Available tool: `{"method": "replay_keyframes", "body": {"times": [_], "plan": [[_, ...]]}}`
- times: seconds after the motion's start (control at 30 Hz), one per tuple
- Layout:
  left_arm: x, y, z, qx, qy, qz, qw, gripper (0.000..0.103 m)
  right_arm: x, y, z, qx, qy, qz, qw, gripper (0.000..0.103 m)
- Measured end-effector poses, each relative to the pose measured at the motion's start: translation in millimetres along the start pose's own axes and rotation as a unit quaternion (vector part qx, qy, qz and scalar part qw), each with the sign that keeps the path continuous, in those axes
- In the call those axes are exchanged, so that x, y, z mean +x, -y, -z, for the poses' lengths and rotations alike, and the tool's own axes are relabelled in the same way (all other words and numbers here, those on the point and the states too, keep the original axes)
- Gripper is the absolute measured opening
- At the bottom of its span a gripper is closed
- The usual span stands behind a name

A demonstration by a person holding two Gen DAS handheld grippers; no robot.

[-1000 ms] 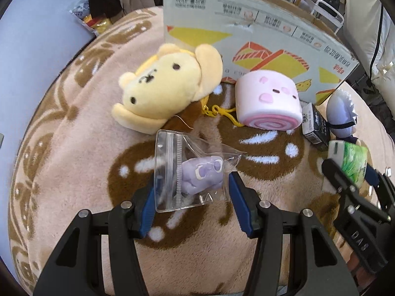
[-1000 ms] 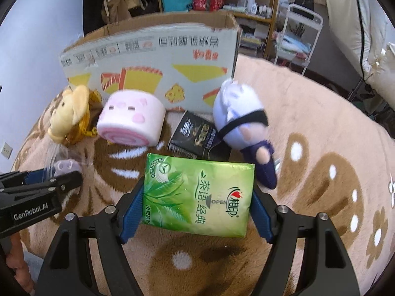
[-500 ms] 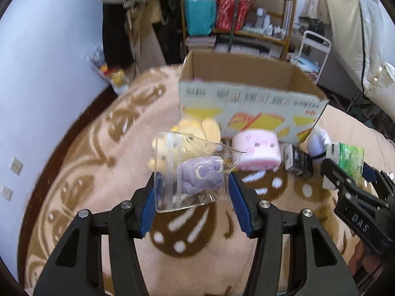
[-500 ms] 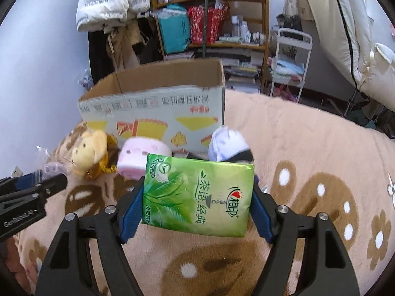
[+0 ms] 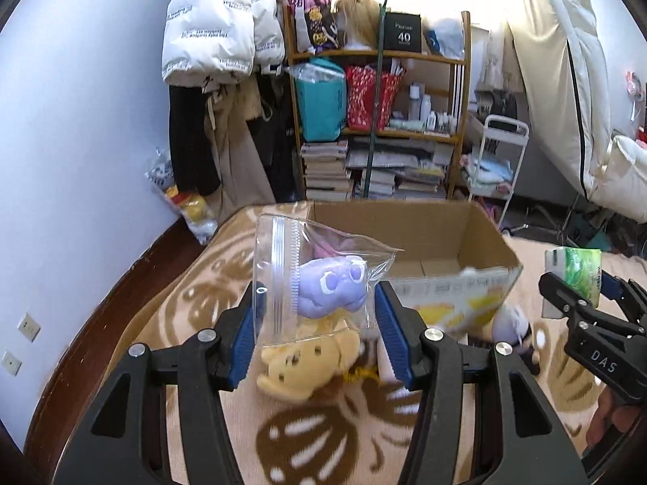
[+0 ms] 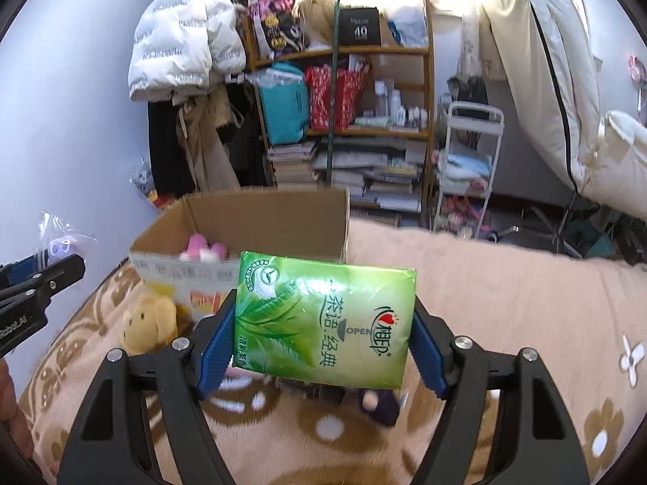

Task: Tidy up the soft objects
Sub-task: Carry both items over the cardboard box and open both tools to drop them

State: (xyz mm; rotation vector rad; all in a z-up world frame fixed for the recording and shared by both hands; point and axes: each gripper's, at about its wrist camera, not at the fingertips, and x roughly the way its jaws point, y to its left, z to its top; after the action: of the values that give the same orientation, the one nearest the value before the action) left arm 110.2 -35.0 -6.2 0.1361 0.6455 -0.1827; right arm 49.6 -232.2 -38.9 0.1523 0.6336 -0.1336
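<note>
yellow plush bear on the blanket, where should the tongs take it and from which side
Probably the yellow plush bear by its round head, from above: the cardboard box stands close behind it. Both tongs are full now.

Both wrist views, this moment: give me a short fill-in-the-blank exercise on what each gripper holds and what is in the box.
1. The left gripper holds a clear zip bag with a ____ toy inside.
2. The right gripper holds a ____ tissue pack.
3. A ____ plush lies inside the cardboard box.
4. The yellow plush lies on the ____, outside the box.

Missing words: purple; green; pink; blanket
</note>
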Motion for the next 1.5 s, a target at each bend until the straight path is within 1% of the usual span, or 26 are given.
{"method": "replay_keyframes", "body": {"times": [0.07,0.23,0.33,0.4,0.47,0.57,0.7,0.83,0.97,1.03,1.17,1.23,1.3,1.4,1.47,1.5], "plan": [[3.5,-0.4,-10.9,0.004,0.016,-0.001,0.9999,0.054,1.5,1.1,-11.1,-0.005,0.014,0.009,1.000,0.080],[10.2,4.4,-36.1,0.024,0.054,-0.012,0.9982,0.054,11.9,5.2,-33.7,0.000,0.033,0.006,0.999,0.080],[17.9,7.3,-44.8,0.033,0.063,-0.007,0.9974,0.055,18.7,6.0,-44.4,0.005,0.043,-0.002,0.999,0.080],[27.8,9.3,-50.8,0.029,0.061,0.025,0.9974,0.055,22.1,6.3,-48.0,0.009,0.046,-0.009,0.999,0.080],[35.0,12.0,-52.6,0.028,0.062,0.039,0.9969,0.055,27.5,6.0,-50.0,0.013,0.045,-0.019,0.999,0.080],[45.7,14.5,-53.1,0.025,0.060,0.050,0.9966,0.055,36.9,2.9,-50.4,0.010,0.040,-0.029,0.999,0.080],[64.1,12.5,-52.3,0.007,0.030,0.070,0.9971,0.055,50.7,-0.8,-48.9,-0.001,0.039,-0.034,0.999,0.080],[79.1,13.4,-45.4,0.014,0.015,0.052,0.9984,0.057,63.0,-0.3,-41.1,-0.003,0.033,-0.032,0.999,0.080],[87.6,13.7,-43.8,0.015,0.011,0.051,0.9985,0.059,68.6,-1.9,-36.4,-0.001,0.036,-0.042,0.998,0.080],[91.0,15.0,-42.4,0.015,0.009,0.049,0.9987,0.062,71.0,-4.0,-37.2,-0.002,0.037,-0.050,0.998,0.080],[97.8,14.4,-37.9,0.012,0.004,0.043,0.9990,0.064,75.6,-7.9,-37.9,-0.008,0.035,-0.063,0.997,0.080],[100.8,12.5,-36.6,0.005,-0.002,0.039,0.9992,0.076,80.5,-10.0,-35.9,-0.011,0.021,-0.066,0.998,0.080],[101.4,8.9,-34.8,-0.006,-0.004,0.040,0.9992,0.080,86.5,-10.7,-31.9,-0.015,0.007,-0.065,0.998,0.081],[101.9,4.6,-32.4,-0.007,-0.012,0.034,0.9993,0.082,90.4,-9.0,-24.9,-0.013,-0.006,-0.071,0.997,0.082],[100.9,1.0,-29.4,-0.005,-0.017,0.026,0.9995,0.090,89.2,-7.9,-23.5,-0.009,-0.006,-0.071,0.997,0.087],[99.6,-0.9,-28.5,-0.007,-0.018,0.024,0.9995,0.095,87.6,-7.5,-23.7,-0.008,-0.003,-0.069,0.998,0.094]]}}
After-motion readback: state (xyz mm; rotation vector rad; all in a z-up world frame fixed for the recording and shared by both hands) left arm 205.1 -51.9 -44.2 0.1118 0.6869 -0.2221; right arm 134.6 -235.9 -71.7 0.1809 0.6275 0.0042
